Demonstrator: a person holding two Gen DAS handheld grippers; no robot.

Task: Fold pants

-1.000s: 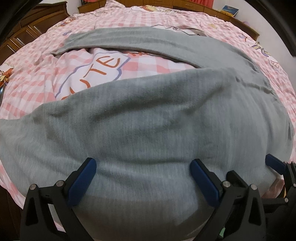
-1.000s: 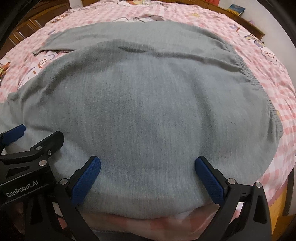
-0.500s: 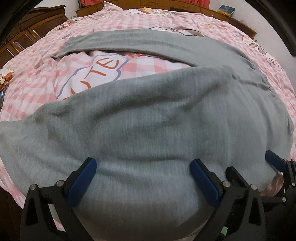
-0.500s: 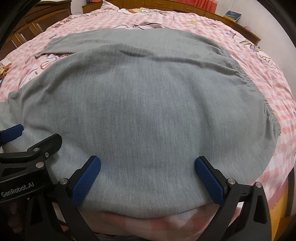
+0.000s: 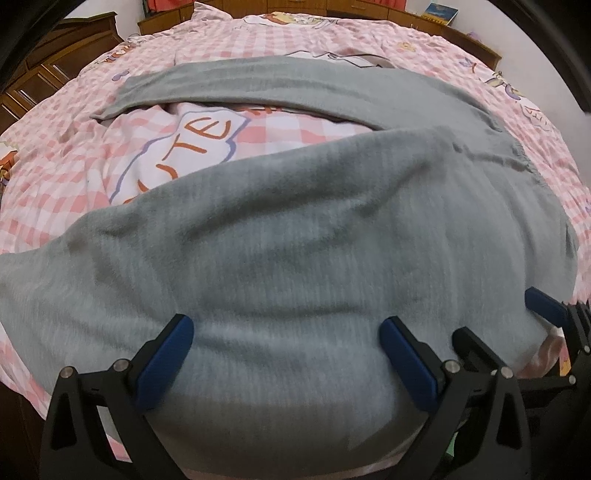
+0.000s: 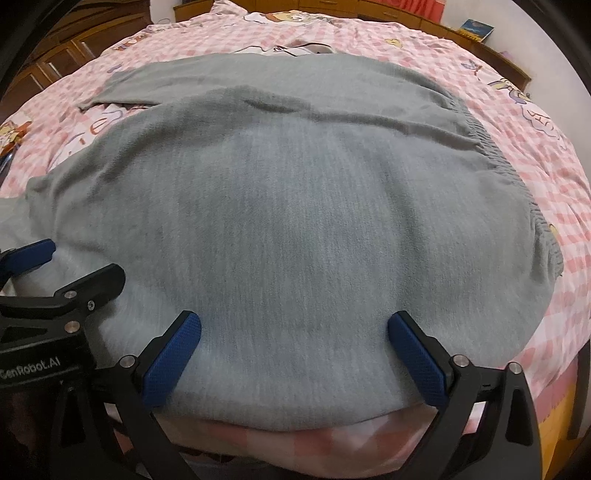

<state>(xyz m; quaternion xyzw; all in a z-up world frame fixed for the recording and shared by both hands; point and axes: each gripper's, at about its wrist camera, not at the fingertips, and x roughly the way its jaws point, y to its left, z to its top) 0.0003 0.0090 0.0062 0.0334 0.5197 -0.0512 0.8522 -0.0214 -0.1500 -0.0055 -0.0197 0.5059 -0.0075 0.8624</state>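
Note:
Grey knit pants lie spread on a pink checked bedspread. One leg runs across the far side and the other stretches left along the near edge. The elastic waistband is at the right. My left gripper hovers open over the near leg, with cloth showing between its blue pads. My right gripper stands open over the seat of the pants near their front hem. Each gripper shows in the other's view: the right gripper's blue fingertip and the left gripper's blue fingertip.
Dark wooden drawers stand beyond the bed at the left. A wooden headboard ledge with a blue book runs along the back. The bed's front edge drops away just below the grippers.
Both views have pulled back and tilted up a little, so more of the far bed shows. The pants lie as before and both grippers stay open.

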